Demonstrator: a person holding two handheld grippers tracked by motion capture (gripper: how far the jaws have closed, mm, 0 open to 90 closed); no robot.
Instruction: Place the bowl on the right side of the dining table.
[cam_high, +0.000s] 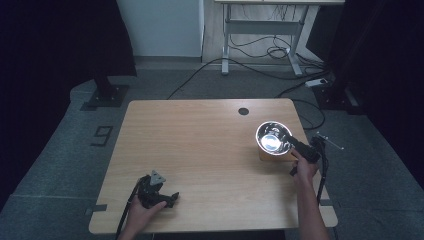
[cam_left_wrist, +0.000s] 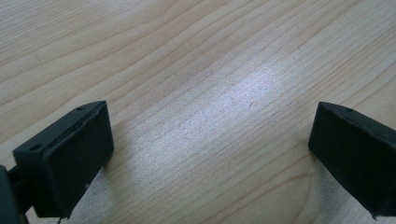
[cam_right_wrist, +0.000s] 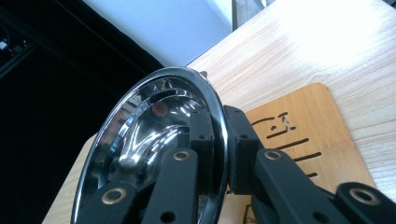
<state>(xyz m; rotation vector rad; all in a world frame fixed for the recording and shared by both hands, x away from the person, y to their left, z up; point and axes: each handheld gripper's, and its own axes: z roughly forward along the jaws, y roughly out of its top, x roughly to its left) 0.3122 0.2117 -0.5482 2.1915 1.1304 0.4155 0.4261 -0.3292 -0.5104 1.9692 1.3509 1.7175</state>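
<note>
A shiny steel bowl stands tilted at the right side of the table, above a small wooden board. My right gripper is shut on the bowl's rim, one jaw inside the bowl and one outside. Seen close in the right gripper view, the steel bowl is pinched at its rim by my right gripper, with the wooden board with cut-out slots beneath. My left gripper rests near the table's front left edge, held by a hand. Its jaws stand wide apart over bare wood in my left gripper view, with nothing between them.
The wooden table has a round black cable hole near its far edge. Beyond it are a desk frame with loose cables on the floor and a black stand base at the left.
</note>
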